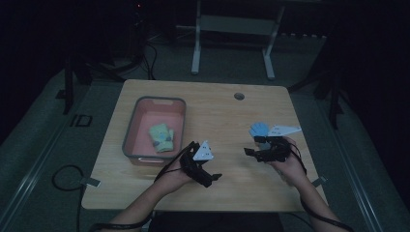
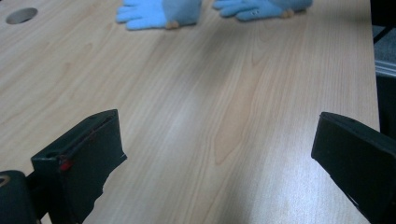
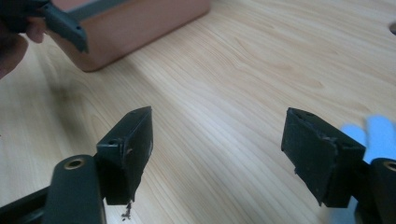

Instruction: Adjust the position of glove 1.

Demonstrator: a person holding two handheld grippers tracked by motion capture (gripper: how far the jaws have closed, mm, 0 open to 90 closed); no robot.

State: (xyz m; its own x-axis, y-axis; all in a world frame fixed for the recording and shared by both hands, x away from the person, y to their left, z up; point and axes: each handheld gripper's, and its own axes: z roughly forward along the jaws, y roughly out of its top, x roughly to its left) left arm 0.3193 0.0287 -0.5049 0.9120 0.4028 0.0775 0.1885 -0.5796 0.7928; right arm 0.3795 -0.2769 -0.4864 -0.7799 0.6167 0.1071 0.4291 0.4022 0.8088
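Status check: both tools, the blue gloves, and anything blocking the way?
Left tool open, empty. Right tool open, empty, beside blue gloves lying flat on table. One pale glove in bin. Nothing between gloves and bin.

Only readable thing I can spot is "ID" in dark letters on the floor [image 1: 80, 120], left of the table [image 1: 203, 104].

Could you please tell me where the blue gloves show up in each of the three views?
High view: the blue gloves lie right of centre, just beyond the right gripper.
Left gripper view: they lie along the top edge, far past the open jaws.
Right gripper view: a blurred blue patch sits at the right edge, behind the right-hand jaw.
Shared landmark: the round hole in the table.
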